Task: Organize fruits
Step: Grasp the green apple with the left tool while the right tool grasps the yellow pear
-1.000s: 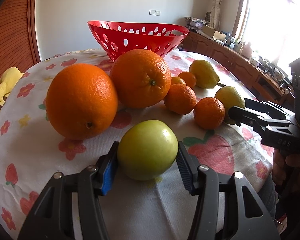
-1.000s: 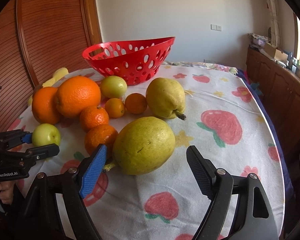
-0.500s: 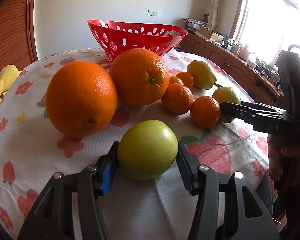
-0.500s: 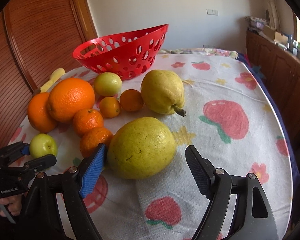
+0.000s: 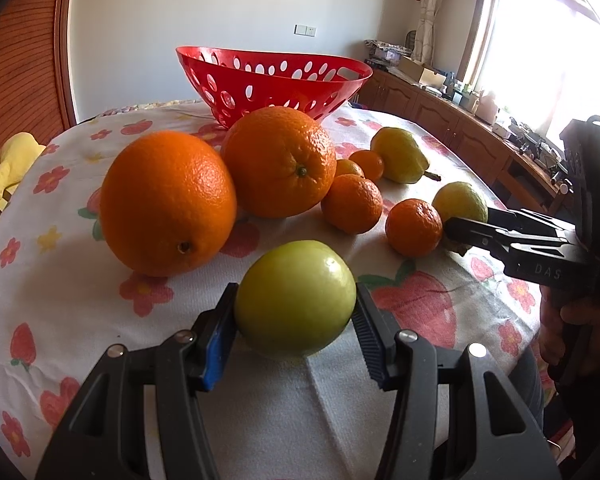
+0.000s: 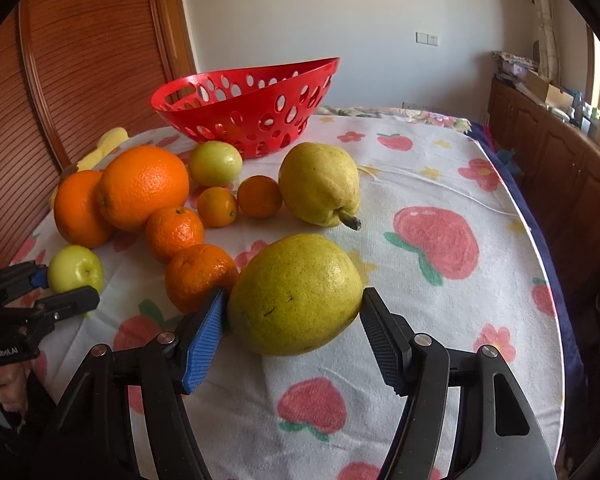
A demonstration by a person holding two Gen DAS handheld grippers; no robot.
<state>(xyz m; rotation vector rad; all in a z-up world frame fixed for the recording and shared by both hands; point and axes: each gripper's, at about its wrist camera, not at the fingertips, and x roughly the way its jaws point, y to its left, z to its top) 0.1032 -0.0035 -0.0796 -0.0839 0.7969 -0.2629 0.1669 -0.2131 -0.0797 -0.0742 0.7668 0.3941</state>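
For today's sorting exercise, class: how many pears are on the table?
2. The near pear sits between the right gripper's closing fingers. The far pear lies behind it, beside a small mandarin, in front of the red basket. The basket's inside is partly hidden.

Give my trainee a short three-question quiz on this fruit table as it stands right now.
1. True or false: the red basket already holds fruit.
2. What sits between the left gripper pads: A) an orange, B) the green apple, C) a pear?
3. Which fruit are the right gripper jaws closing around?

Key
1. False; through its holes it looks empty.
2. B.
3. The near pear, the one closest to that camera.
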